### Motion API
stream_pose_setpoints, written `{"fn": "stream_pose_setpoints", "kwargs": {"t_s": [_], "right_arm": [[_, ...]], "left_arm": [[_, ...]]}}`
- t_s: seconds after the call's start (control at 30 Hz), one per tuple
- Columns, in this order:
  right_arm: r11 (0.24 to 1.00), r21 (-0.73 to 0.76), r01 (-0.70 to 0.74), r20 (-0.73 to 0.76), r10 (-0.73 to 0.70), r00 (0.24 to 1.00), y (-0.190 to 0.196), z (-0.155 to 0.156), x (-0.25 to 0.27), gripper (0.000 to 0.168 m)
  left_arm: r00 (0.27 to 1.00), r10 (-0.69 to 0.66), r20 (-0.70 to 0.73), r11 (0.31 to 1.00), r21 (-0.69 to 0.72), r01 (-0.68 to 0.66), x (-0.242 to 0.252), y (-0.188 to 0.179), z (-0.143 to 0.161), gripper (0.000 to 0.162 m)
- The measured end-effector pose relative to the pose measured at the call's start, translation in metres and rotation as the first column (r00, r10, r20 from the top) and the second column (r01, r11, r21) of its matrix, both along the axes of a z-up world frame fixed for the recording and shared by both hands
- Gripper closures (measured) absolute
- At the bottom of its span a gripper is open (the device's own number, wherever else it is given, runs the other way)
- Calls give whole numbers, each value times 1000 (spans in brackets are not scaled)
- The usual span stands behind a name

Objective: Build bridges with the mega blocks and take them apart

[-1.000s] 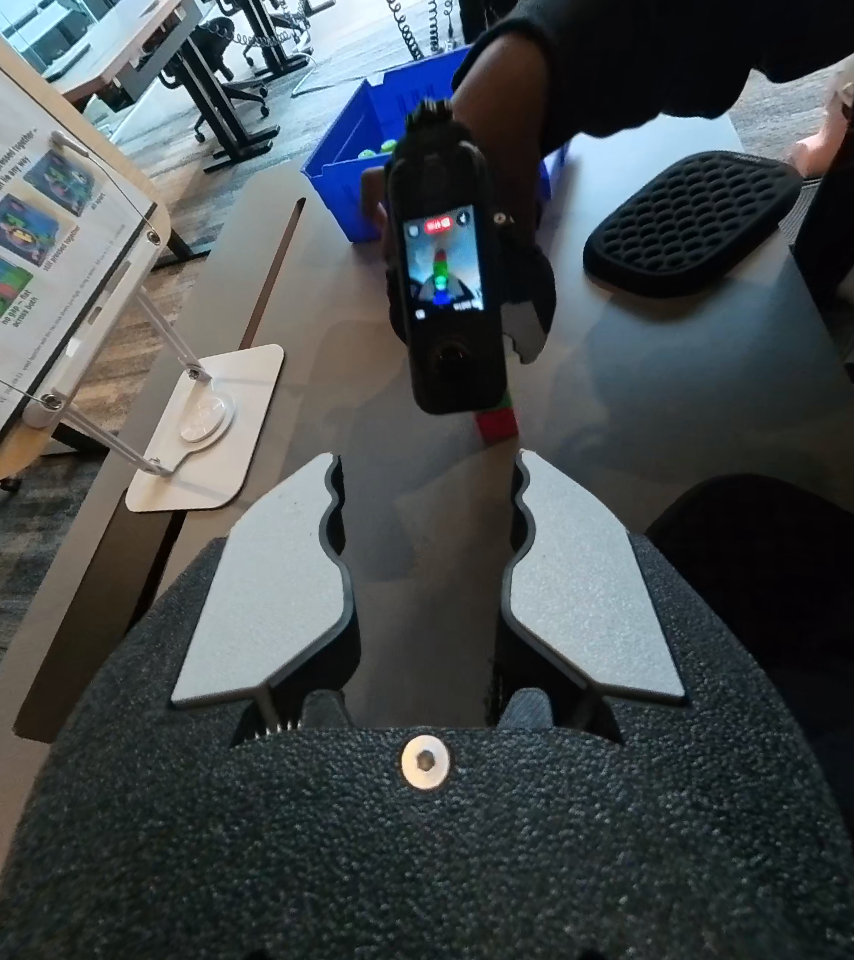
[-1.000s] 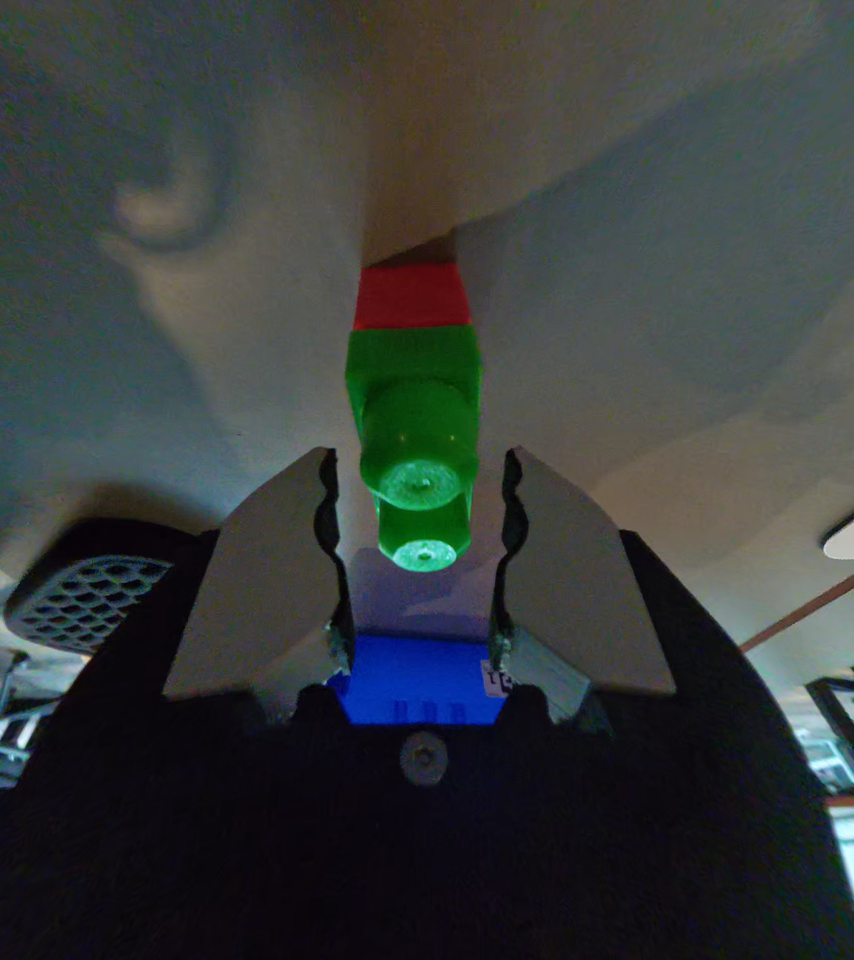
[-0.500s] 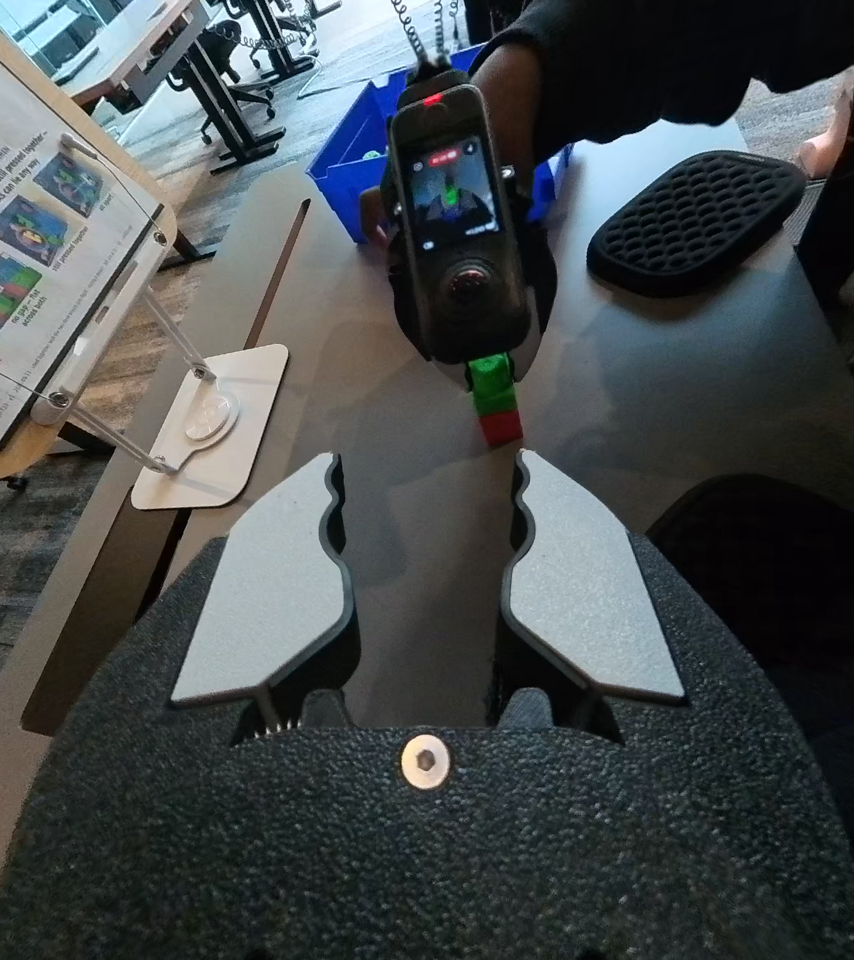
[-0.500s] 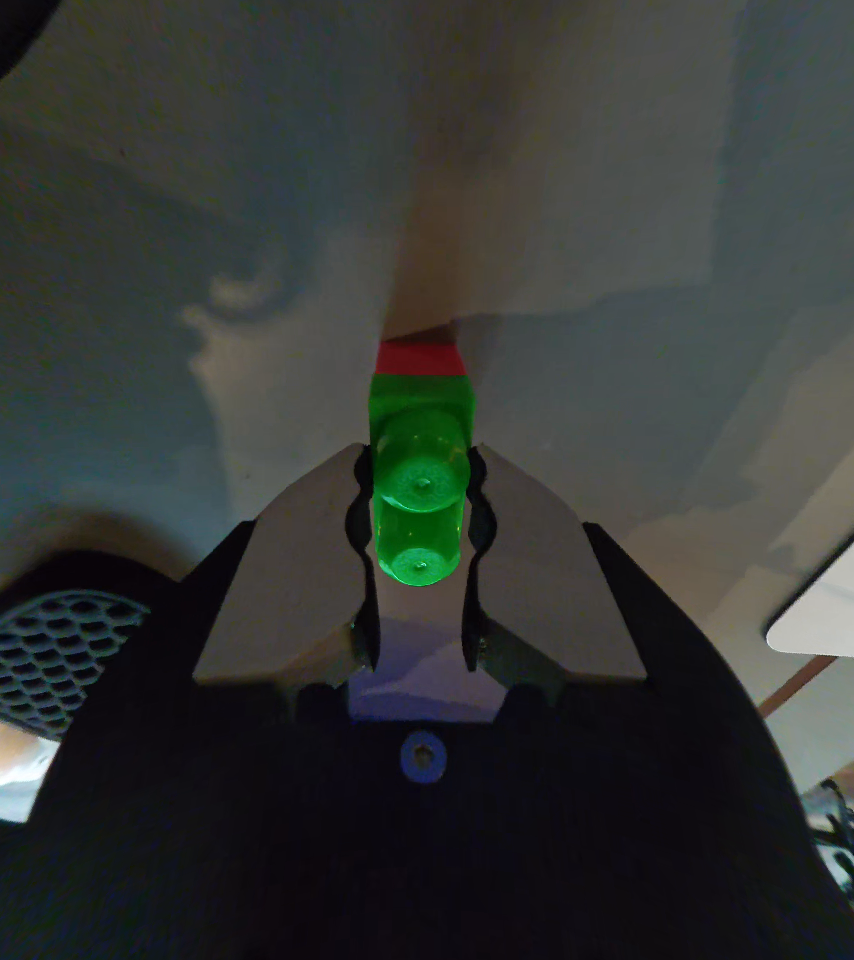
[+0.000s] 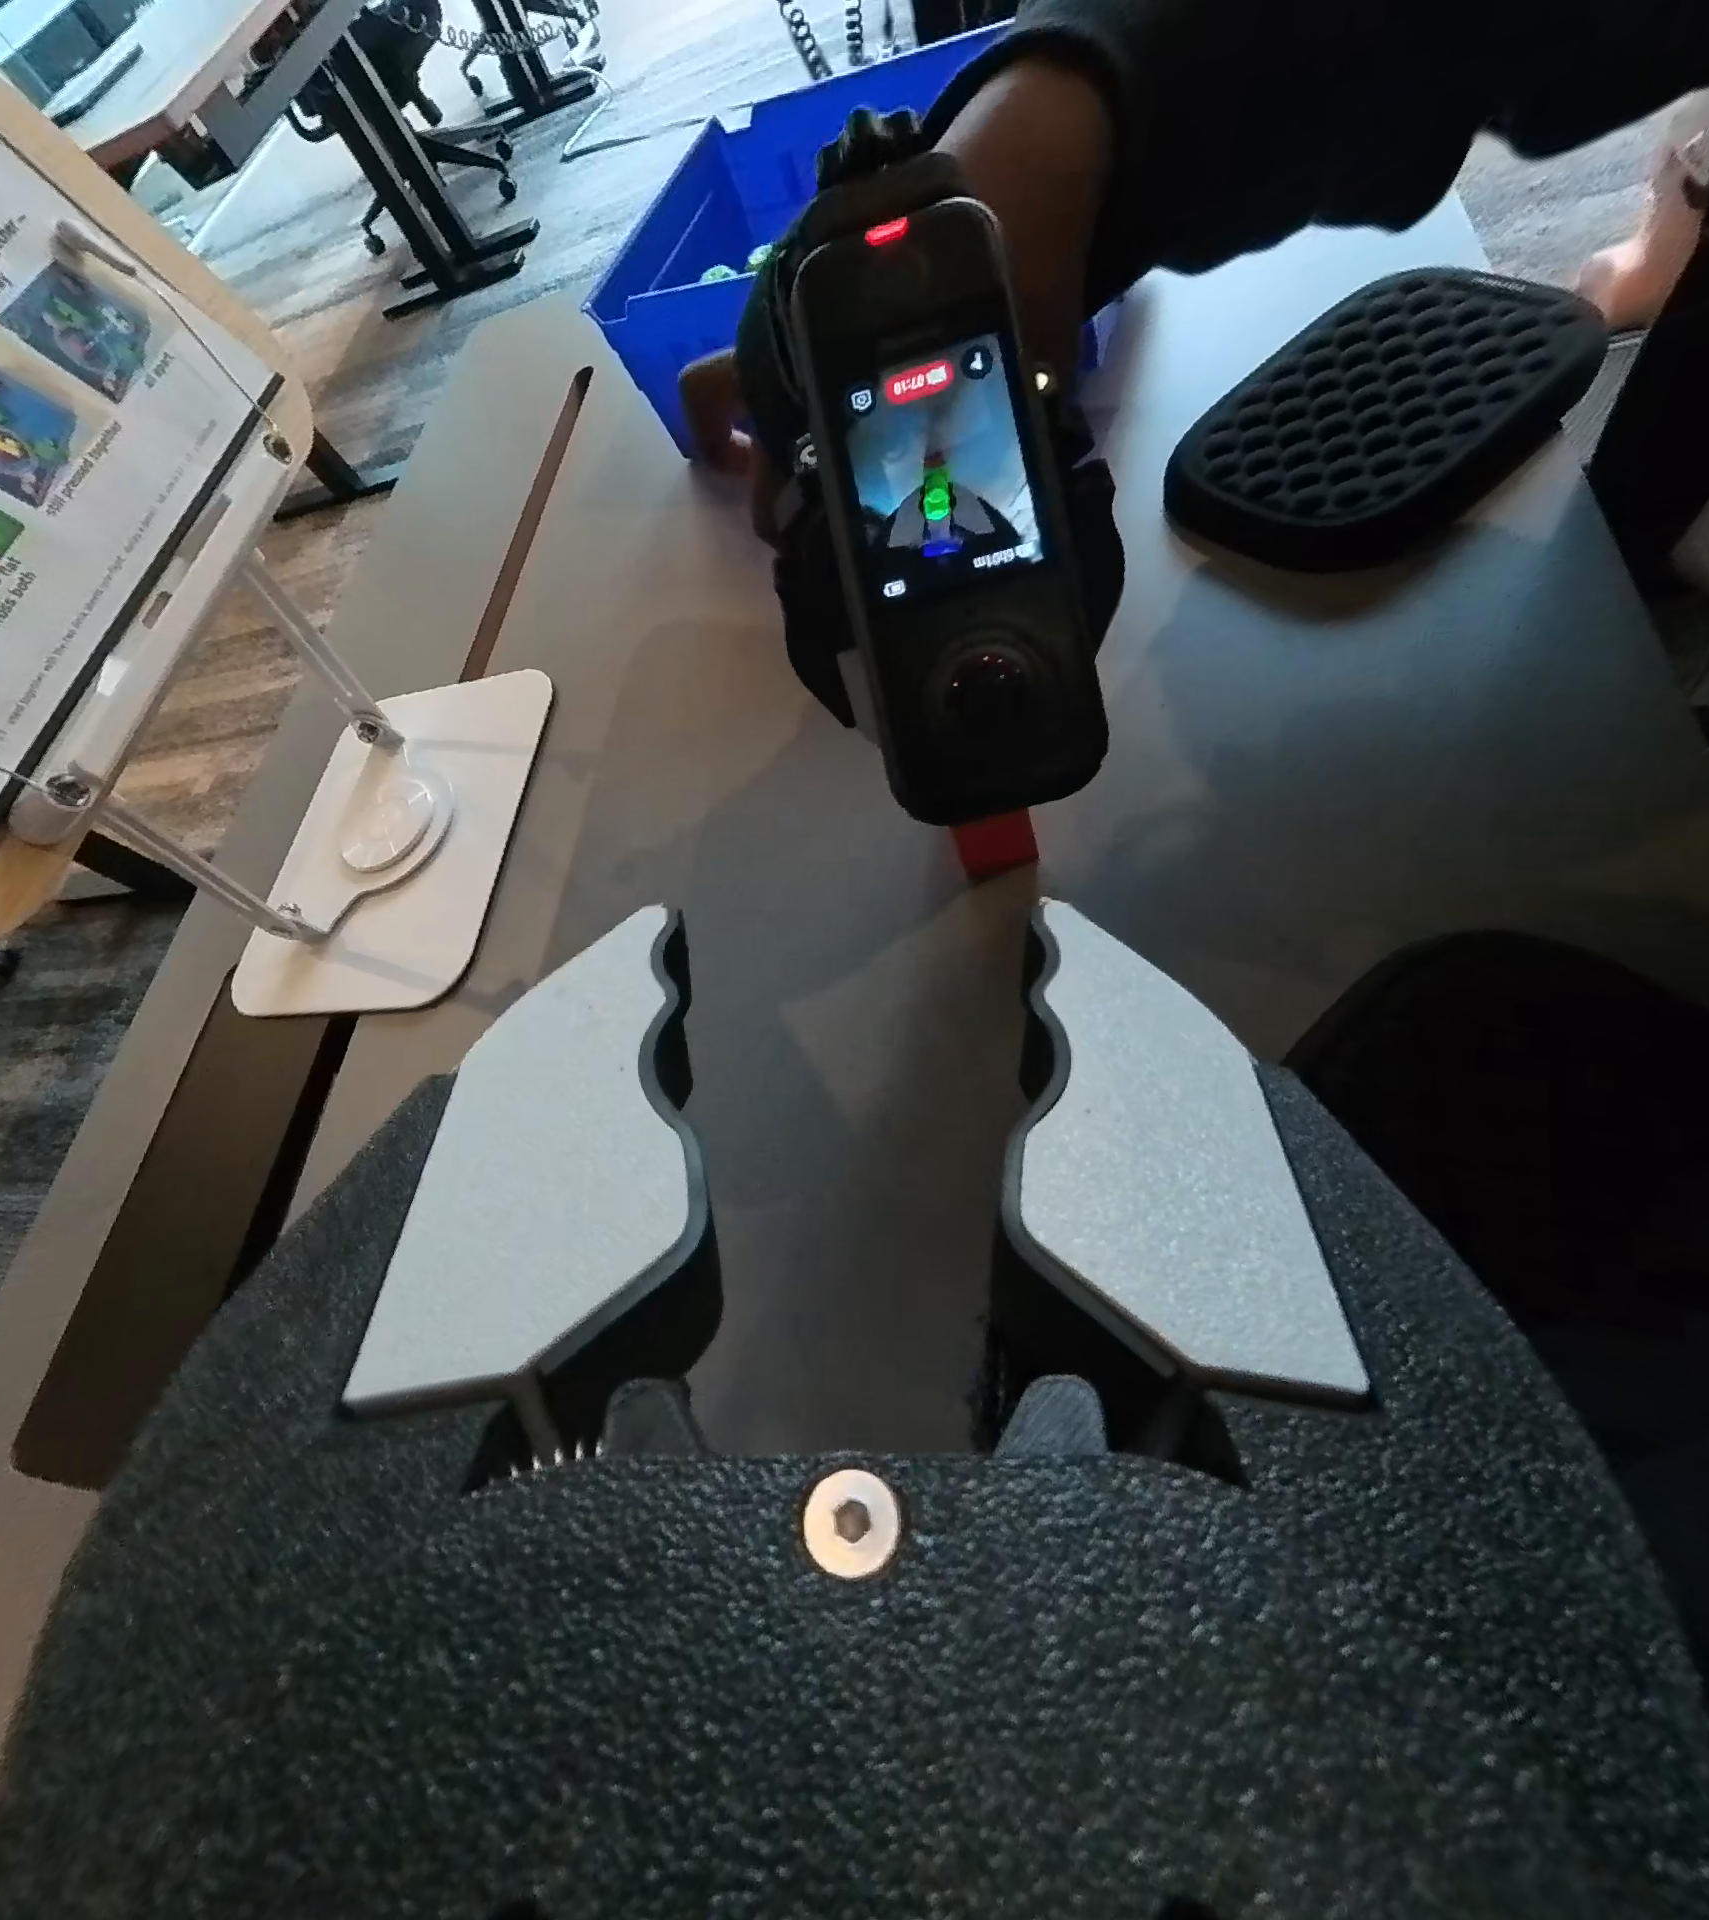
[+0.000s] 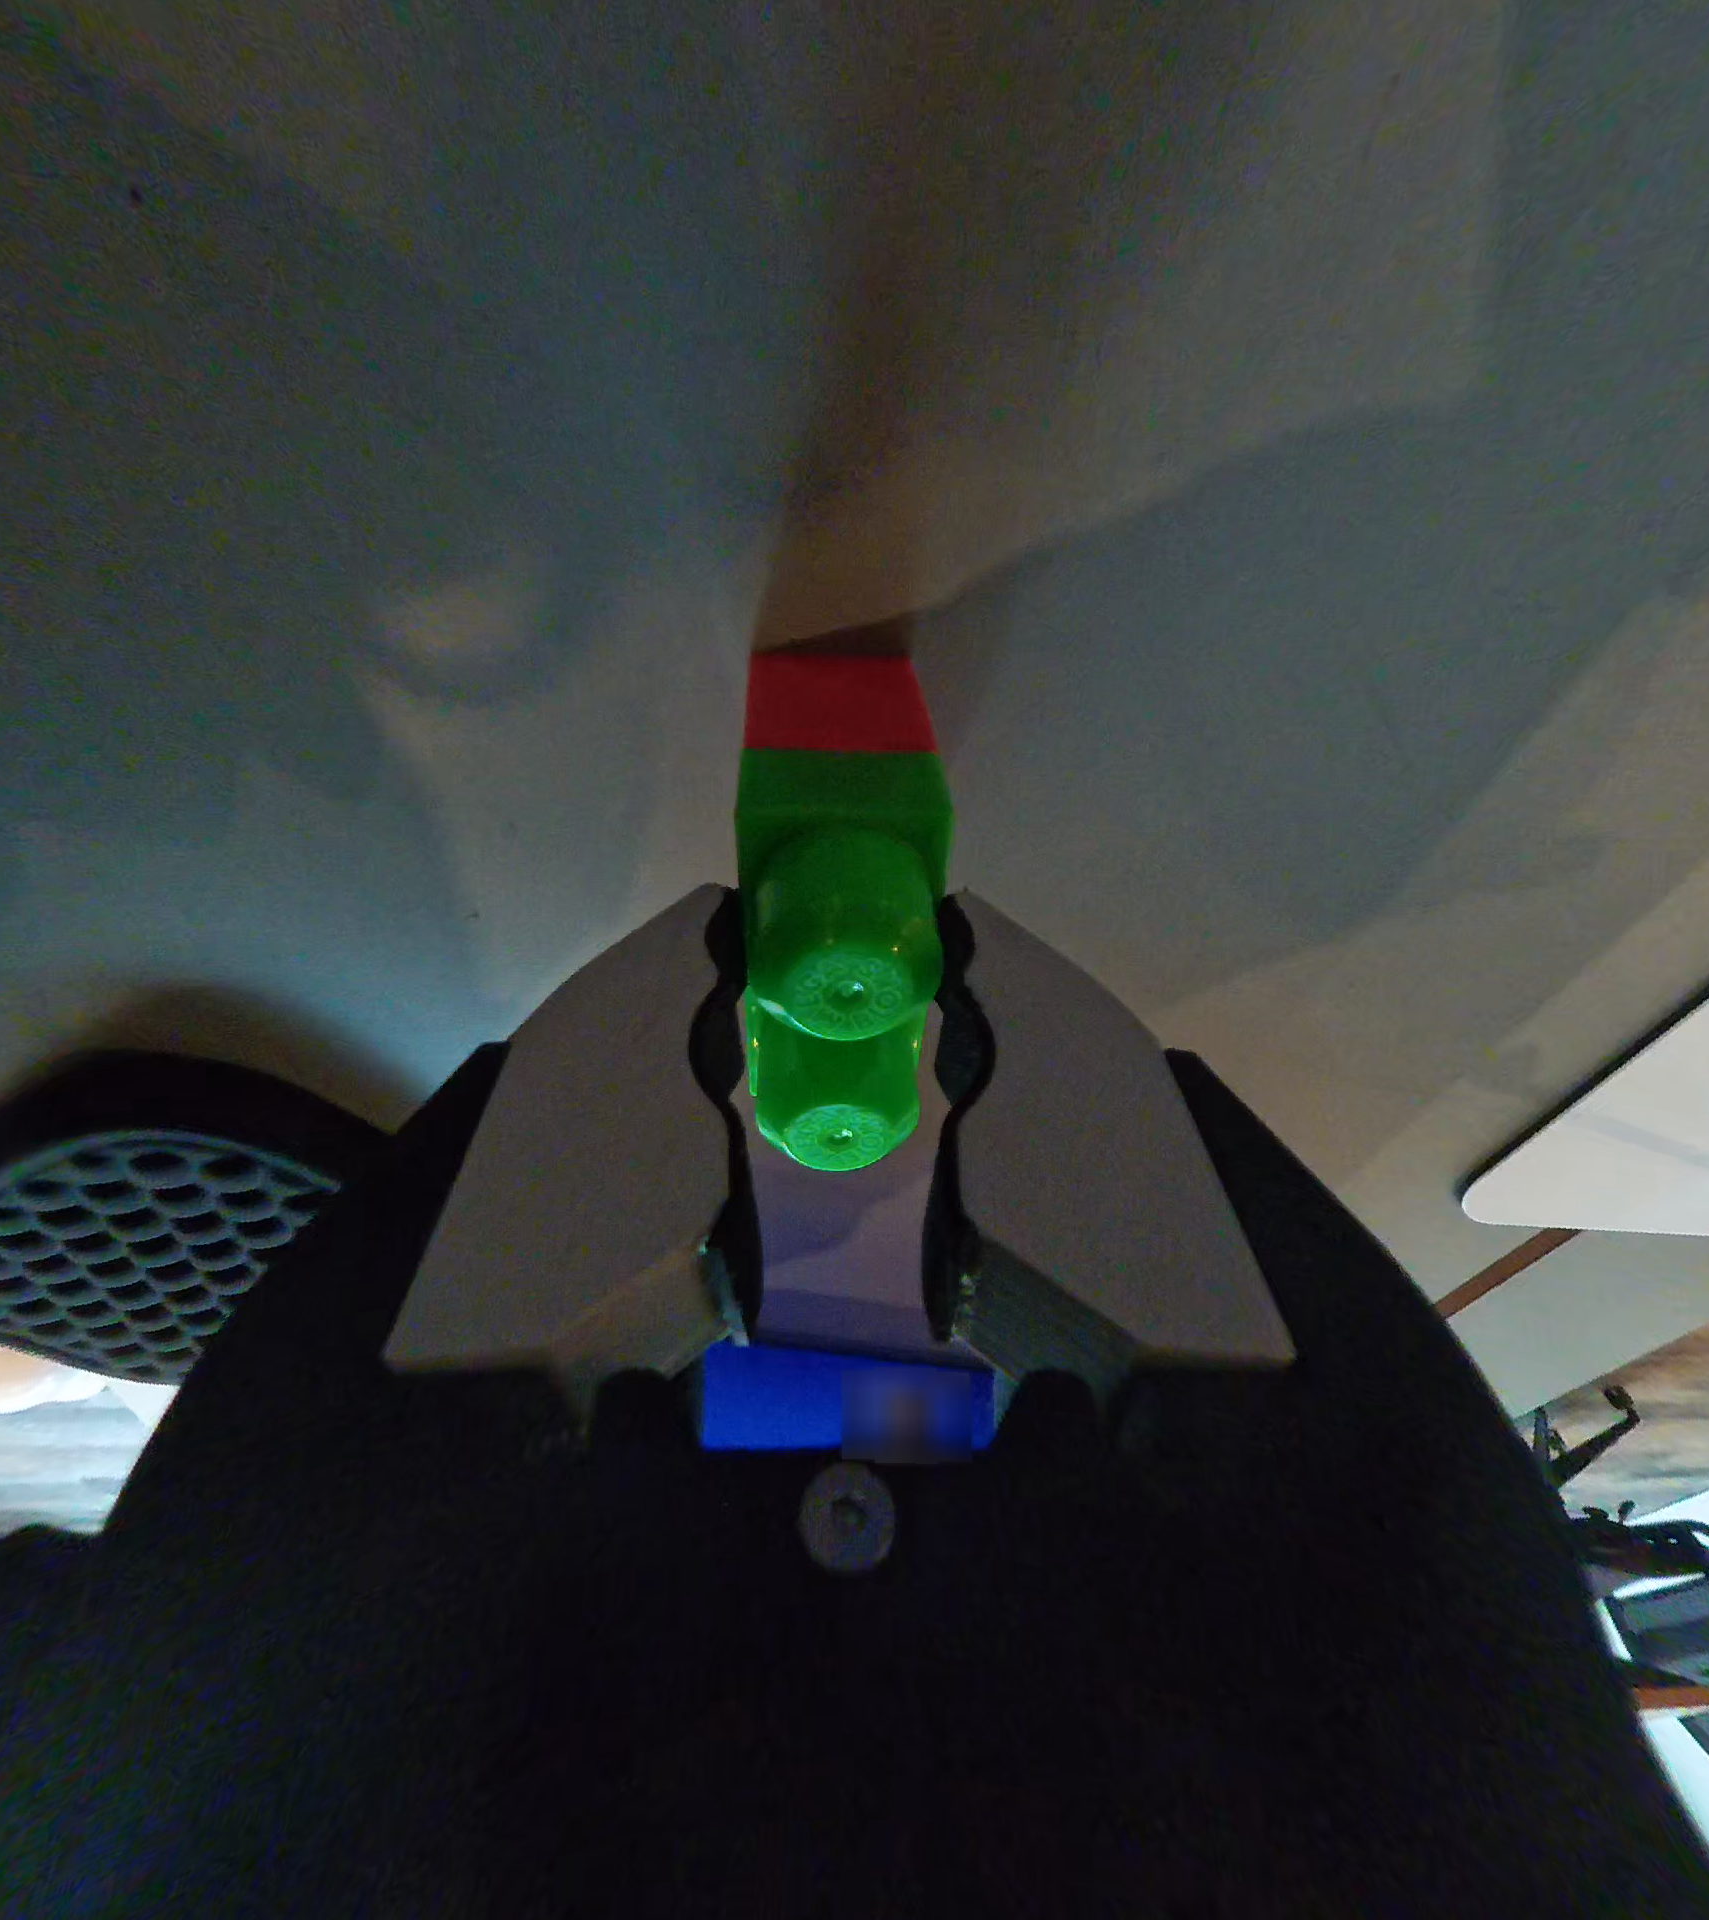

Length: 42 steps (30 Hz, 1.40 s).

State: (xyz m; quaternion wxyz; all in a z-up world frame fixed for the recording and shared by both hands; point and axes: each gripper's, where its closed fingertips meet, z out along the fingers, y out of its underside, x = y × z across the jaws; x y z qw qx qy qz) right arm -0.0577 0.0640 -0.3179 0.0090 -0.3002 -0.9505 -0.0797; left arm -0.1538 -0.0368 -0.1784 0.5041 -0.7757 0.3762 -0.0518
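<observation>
Near the middle of the grey desk (image 5: pixel 1349 790), the green two-stud plastic block (image 6: pixel 842 935) sat pressed onto the red plastic block (image 6: pixel 837 701). The right hand-held gripper (image 6: pixel 842 914) clamped the green block's sides; the left hand-held gripper (image 5: pixel 855 997) hung open and empty. Light, rigid and smooth, the stack likely suited a low side grip.

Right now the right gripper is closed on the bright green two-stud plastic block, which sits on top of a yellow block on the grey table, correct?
Not quite. The right gripper is closed on the bright green two-stud plastic block, but the block beneath it is red, not yellow. The right wrist view shows this; the stack stands on the grey table.
</observation>
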Motion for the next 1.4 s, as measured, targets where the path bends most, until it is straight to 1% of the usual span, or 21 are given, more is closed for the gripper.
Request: {"fn": "stream_pose_setpoints", "kwargs": {"t_s": [0.23,0.6,0.7,0.87,1.07,1.2,1.4], "right_arm": [[1000,-1,17,-23,-17,1000,0,0,0,134],[999,-24,28,-55,-29,998,-1,-1,-1,134],[1000,-17,26,-53,-27,998,-1,-1,-1,134],[999,-43,24,-91,-28,995,-1,-1,-1,134],[998,-56,22,-114,-28,993,-2,-1,-1,134],[998,-52,28,-113,-34,993,-2,-1,-1,134],[998,-52,35,-104,-40,994,-2,-1,-1,134]], "left_arm": [[999,-46,20,997,56,44,8,-1,10,98],[999,-42,7,995,91,41,9,0,17,96],[999,-38,-4,995,88,38,10,1,17,96],[999,-32,-29,997,73,34,13,6,15,96],[997,-56,-54,998,33,58,21,13,7,96],[997,-58,-47,998,11,59,19,16,2,96],[998,-63,-28,998,26,63,16,15,3,97]]}}
